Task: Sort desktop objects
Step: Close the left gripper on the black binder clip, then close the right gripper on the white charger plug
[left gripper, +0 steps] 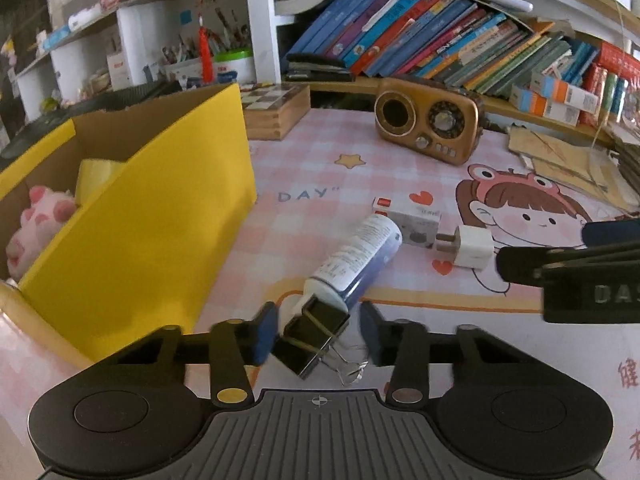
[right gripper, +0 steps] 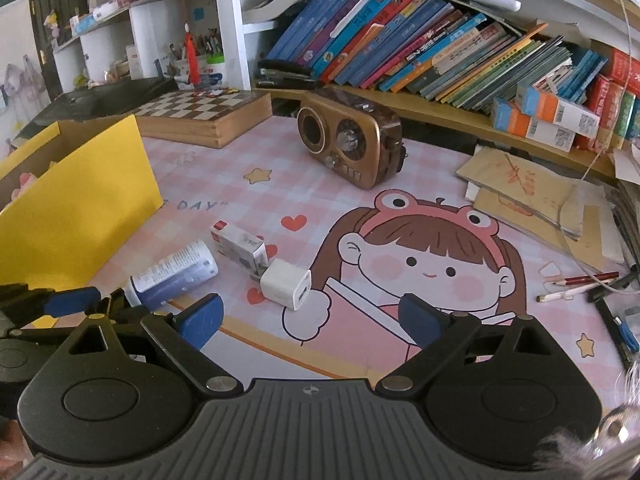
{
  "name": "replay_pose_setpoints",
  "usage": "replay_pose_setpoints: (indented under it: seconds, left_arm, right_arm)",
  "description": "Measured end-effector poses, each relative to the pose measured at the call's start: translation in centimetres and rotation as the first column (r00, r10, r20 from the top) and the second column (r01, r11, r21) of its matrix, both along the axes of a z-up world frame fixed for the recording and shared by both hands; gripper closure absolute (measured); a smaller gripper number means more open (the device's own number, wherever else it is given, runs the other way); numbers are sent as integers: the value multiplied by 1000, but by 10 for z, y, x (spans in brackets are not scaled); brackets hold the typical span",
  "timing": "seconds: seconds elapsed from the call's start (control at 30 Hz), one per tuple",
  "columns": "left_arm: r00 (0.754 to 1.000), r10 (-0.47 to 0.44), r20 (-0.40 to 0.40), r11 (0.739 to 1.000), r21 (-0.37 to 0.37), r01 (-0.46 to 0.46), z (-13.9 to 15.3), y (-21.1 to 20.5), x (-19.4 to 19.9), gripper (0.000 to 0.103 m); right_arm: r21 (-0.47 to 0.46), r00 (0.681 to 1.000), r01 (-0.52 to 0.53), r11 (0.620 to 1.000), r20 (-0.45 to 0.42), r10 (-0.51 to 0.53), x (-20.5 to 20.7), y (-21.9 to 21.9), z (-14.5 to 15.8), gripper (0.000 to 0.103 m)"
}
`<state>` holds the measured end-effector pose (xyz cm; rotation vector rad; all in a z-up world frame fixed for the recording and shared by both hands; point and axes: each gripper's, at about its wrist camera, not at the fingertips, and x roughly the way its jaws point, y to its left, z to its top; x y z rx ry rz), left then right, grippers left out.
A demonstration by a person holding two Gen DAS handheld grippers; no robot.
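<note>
Left hand-held gripper (left gripper: 318, 334): a black binder clip (left gripper: 310, 334) sits between its blue pads; left pad touches the clip, right pad apart with a visible gap, so not yet pinching.
Right hand-held gripper (right gripper: 311, 320): jaws spread wide, empty, hovering over the surface (right gripper: 360, 200).
Ahead of the clip: a white-and-blue tube (left gripper: 354, 264) lying on the surface.
Further out: a small carton (left gripper: 406, 220) and a white charger plug (right gripper: 286, 283), touching.
Left side: yellow box (left gripper: 152, 232) holding a pink plush toy (left gripper: 38, 220).
Back: brown radio (left gripper: 428, 120).
</note>
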<state>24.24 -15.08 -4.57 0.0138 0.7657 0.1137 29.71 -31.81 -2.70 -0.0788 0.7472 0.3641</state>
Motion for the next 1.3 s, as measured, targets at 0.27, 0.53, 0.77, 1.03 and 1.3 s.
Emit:
replay_pose_setpoints:
  seconds: [0.27, 0.53, 0.77, 1.03, 1.3]
  left_arm:
    - [998, -59, 31, 997, -53, 61, 19, 10, -29, 91]
    - [996, -92, -12, 992, -85, 90, 21, 17, -49, 89]
    - [995, -93, -38, 994, -59, 90, 16, 18, -51, 60]
    - [992, -117, -41, 992, -47, 115, 12, 12, -49, 49]
    - [982, -176, -65, 984, -22, 175, 5, -1, -44, 47]
  right_arm:
    - [-17, 999, -46, 999, -20, 45, 15, 10, -16, 7]
    - [-69, 993, -119, 990, 6, 120, 34, 30, -32, 16]
    - [-75, 990, -140, 987, -13, 140, 46, 40, -46, 31]
    - [-58, 992, -122, 991, -20, 121, 45, 42, -45, 37]
    - [-59, 993, -113, 992, -27, 112, 45, 43, -45, 36]
